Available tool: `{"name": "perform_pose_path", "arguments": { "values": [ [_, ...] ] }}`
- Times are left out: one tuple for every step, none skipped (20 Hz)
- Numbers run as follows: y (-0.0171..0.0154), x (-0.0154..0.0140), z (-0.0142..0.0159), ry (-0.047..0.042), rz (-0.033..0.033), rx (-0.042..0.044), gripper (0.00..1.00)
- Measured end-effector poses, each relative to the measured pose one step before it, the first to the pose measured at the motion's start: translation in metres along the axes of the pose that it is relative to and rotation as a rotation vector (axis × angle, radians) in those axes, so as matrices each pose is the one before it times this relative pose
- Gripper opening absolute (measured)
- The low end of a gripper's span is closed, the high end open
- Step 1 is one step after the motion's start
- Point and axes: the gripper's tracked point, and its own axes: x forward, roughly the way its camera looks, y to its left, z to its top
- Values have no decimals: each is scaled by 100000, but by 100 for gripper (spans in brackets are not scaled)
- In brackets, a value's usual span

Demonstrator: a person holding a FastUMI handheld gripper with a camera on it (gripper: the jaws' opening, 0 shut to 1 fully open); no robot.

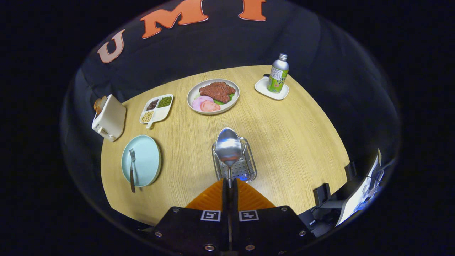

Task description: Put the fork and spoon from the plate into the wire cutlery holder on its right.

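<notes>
My gripper is shut on the spoon; the orange fingers pinch its handle and the shiny bowl points forward. The spoon hangs right above the wire cutlery holder, a small metal basket on the wooden table just ahead of the fingers. To the left of the holder lies the light blue plate. The fork rests on that plate, tines pointing away from me, its handle sticking out over the plate's near rim.
Beyond the holder stands a plate of meat and ham slices. A divided dish of beans and a white toaster sit at the far left. A bottle on a white coaster stands at the far right.
</notes>
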Motion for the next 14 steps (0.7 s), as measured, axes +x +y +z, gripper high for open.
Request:
{"name": "perform_pose_path", "arguments": {
  "values": [
    [-325,410,-5,-46,-711,-556,5],
    [-263,277,-131,900,-515,-650,5],
    [-69,329,-150,783,259,-641,5],
    [-130,156,93,266,76,-17,5],
    [-57,227,210,-35,37,-51,5],
    [-38,69,321,-970,260,171,6],
    [72,-5,481,-1018,402,-175,6],
    [226,-98,563,-1942,709,-215,7],
    [230,-179,837,-2891,1043,-165,8],
    [244,-279,1101,-3343,948,233,9],
    [375,-244,1089,-4175,662,52,9],
    [357,-376,1253,-4500,577,175,11],
    [324,-501,1480,-5941,1126,324,11],
    [504,-468,1759,-6712,1156,488,19]
  ]
}}
